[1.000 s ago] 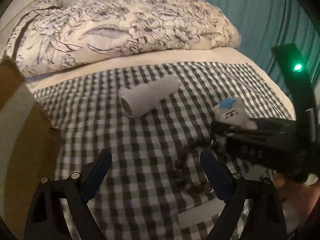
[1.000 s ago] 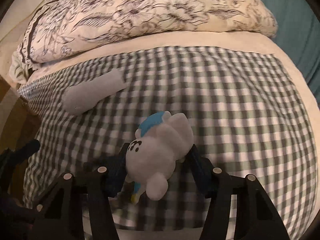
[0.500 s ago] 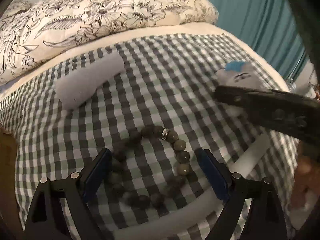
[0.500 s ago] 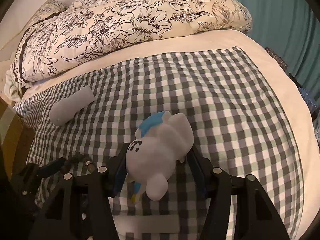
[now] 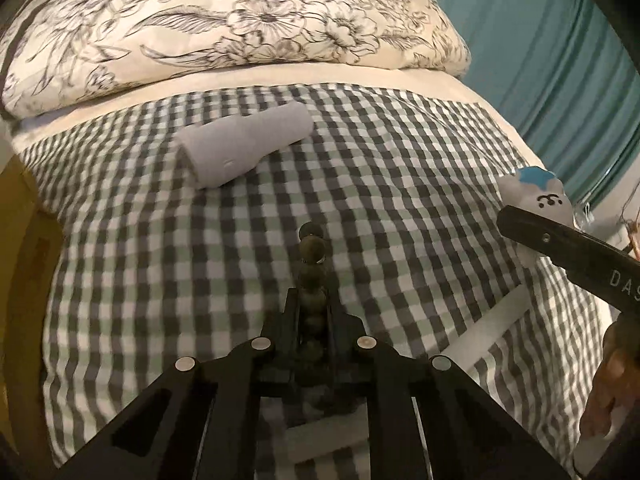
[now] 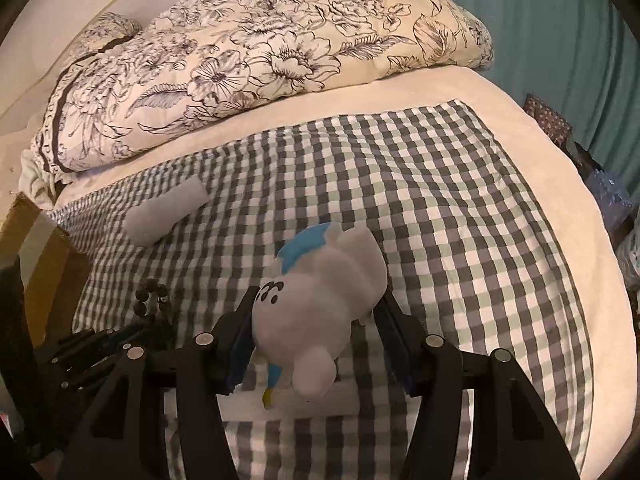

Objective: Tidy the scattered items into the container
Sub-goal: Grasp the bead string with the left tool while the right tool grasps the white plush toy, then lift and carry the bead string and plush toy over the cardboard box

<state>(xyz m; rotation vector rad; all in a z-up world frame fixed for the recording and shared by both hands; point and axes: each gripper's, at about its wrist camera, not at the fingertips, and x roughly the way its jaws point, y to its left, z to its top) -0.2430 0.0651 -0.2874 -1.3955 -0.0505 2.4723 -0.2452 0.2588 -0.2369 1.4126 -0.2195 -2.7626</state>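
- Left gripper (image 5: 310, 304) is closing its narrow jaws on the bead bracelet (image 5: 311, 248), which trails toward 12 o'clock.
- Right gripper (image 6: 316, 320) clamps the plush toy (image 6: 320, 292).
- Grey roll (image 5: 244, 144) lies at 11 o'clock on the checked cloth (image 5: 400, 168).
- Judged step: pickup; next, carry both to the cardboard box (image 6: 44, 264).

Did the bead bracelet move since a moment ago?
Yes. The bead bracelet, which lay in a loop on the checkered cloth, is now bunched into a line between the closing left hand-held gripper.
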